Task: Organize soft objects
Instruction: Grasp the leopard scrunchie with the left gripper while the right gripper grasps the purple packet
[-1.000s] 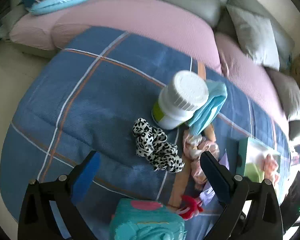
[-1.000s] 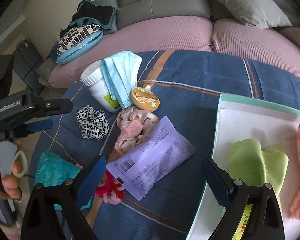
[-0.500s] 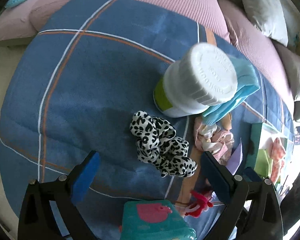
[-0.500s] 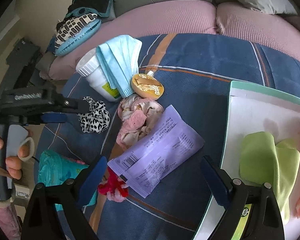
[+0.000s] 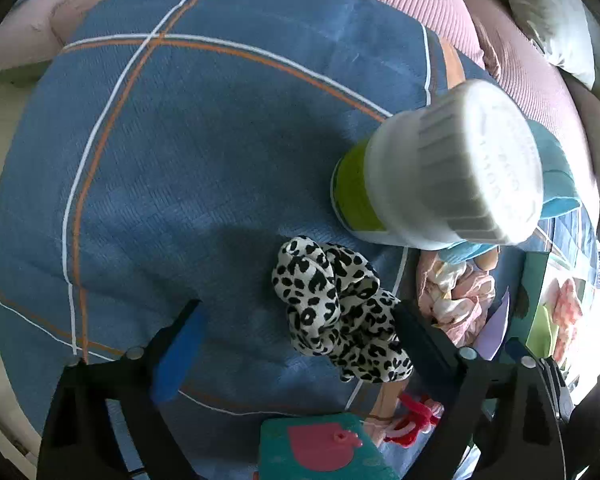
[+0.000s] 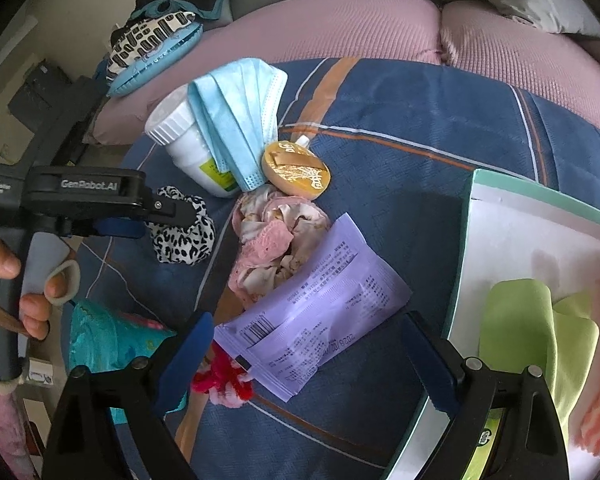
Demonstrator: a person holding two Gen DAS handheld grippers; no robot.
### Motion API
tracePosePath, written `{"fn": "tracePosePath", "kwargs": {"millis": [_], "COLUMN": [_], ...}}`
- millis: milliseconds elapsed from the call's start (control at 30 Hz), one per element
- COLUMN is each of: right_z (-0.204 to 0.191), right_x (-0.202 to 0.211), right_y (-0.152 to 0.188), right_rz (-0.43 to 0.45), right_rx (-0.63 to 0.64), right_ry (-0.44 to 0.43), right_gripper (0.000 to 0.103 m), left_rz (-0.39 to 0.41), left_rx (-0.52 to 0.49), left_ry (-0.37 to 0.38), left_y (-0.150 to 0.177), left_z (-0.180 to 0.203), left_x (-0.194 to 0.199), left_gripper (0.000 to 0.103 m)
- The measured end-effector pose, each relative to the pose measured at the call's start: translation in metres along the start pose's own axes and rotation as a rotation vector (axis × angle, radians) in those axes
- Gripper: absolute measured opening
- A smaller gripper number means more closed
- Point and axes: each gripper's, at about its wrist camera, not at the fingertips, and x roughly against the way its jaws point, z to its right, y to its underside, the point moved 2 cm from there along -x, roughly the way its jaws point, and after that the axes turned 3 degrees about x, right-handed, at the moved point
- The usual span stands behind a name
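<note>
- My left gripper [image 5: 296,344] has closed in on the leopard-print scrunchie [image 5: 336,312] over the last second; its jaws are spread wide, with the scrunchie between them, bunched toward the right-hand finger.
- From the right wrist view, the left gripper [image 6: 140,216] partly covers the scrunchie [image 6: 184,236] on the blue plaid blanket [image 6: 420,128]; I cannot be sure whether the tips touch the fabric yet.
- I judge this as the last stretch of the approach: next comes closing on the scrunchie.
- My right gripper [image 6: 304,352] hangs released over the purple receipt [image 6: 316,312], holding nothing.
- To its right, the white tray [image 6: 532,240] already holds a green cloth [image 6: 532,332], so the sorting is under way.
- Farther off, the pink crumpled fabric [image 6: 272,248] and the blue face mask [image 6: 240,120], draped on the white bottle [image 6: 184,140], remain to be sorted.
</note>
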Motion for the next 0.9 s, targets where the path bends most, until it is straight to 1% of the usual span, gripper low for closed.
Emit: {"fn": "tracePosePath", "kwargs": {"millis": [100,200,267,300,333,433,533,667,733,900], "right_z": [0.0,0.001,0.002,0.004,0.006,0.014,0.022,0.025,0.026,0.022], "right_x": [-0.002,-0.004,-0.006,-0.007,-0.009,-0.013,-0.018,-0.021,-0.022,-0.023], "right_y": [-0.002,-0.006,-0.009,-0.011,-0.012,-0.012,-0.014,-0.016,-0.017,-0.013], "right_rz": [-0.015,-0.031,-0.038,-0.045,-0.053,-0.069,-0.079,-0.081,-0.082,-0.081], "right_rx": [0.004,0.001,-0.005,-0.016,-0.032,-0.085,-0.131,-0.154,-0.153,-0.13], "right_ry": [-0.004,-0.017,-0.023,-0.027,-0.035,-0.058,-0.087,-0.075,-0.062,-0.035], "right_gripper": [0.095,0.095,0.095,0.094,0.093,0.09,0.083,0.077,0.071,0.066], "left_rz": [-0.007,-0.016,-0.02,-0.022,-0.025,-0.031,-0.028,-0.027,-0.028,-0.02], "left_rx": [-0.012,-0.018,-0.023,-0.029,-0.035,-0.052,-0.071,-0.078,-0.079,-0.085], "left_ry": [-0.001,0.015,0.025,0.028,0.033,0.042,0.049,0.046,0.049,0.047], "left_y": [-0.006,-0.01,-0.007,-0.008,-0.008,-0.006,-0.008,-0.008,-0.008,0.002], "left_z": [0.001,0.003,0.01,0.011,0.012,0.018,0.026,0.035,0.038,0.045], "left_x": [-0.003,-0.008,-0.012,-0.013,-0.014,-0.017,-0.019,-0.021,-0.023,-0.027], "left_gripper": [0.091,0.084,0.082,0.079,0.074,0.067,0.059,0.059,0.059,0.057]}}
